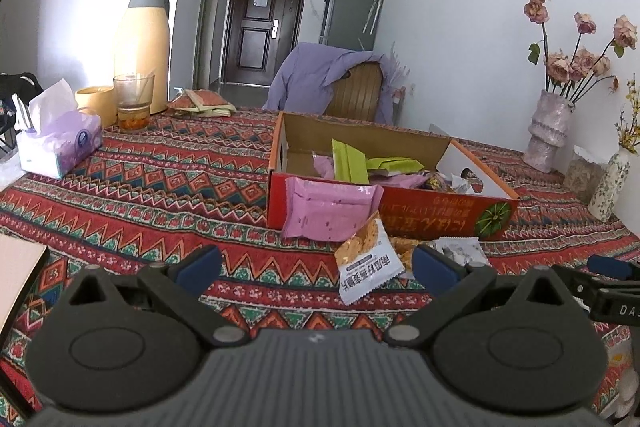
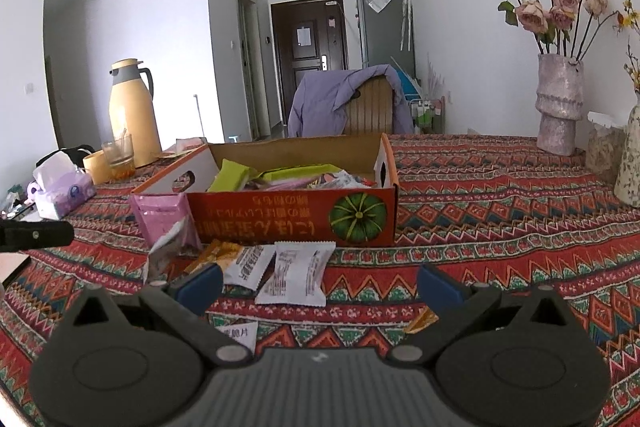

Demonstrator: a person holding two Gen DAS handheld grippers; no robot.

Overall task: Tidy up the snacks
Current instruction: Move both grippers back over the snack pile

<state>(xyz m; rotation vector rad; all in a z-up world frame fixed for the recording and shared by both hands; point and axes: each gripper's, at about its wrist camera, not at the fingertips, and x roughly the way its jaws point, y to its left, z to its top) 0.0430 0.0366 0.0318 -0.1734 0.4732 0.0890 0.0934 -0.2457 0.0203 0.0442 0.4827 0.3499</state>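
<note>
the tablecloth (image 1: 168, 179) was woven cloth with a matt, patterned face, and the box (image 2: 288, 215) on it was cardboard, printed and faintly glossy outside, plain brown and dull within. the pink packet (image 1: 330, 211) leaning on it and the white packet (image 2: 296, 275) looked like thin shiny plastic film, crinkled at the sealed edges. the left gripper (image 1: 316, 271) and right gripper (image 2: 320, 285) were matt black plastic with smooth blue pads, the flask (image 2: 132, 115) smooth satin plastic, the vase (image 2: 558, 103) rough and mottled.

Loose snack packets (image 2: 294, 273) before the box (image 2: 280, 223), more inside; thermos (image 2: 134, 115) behind-left.
</note>
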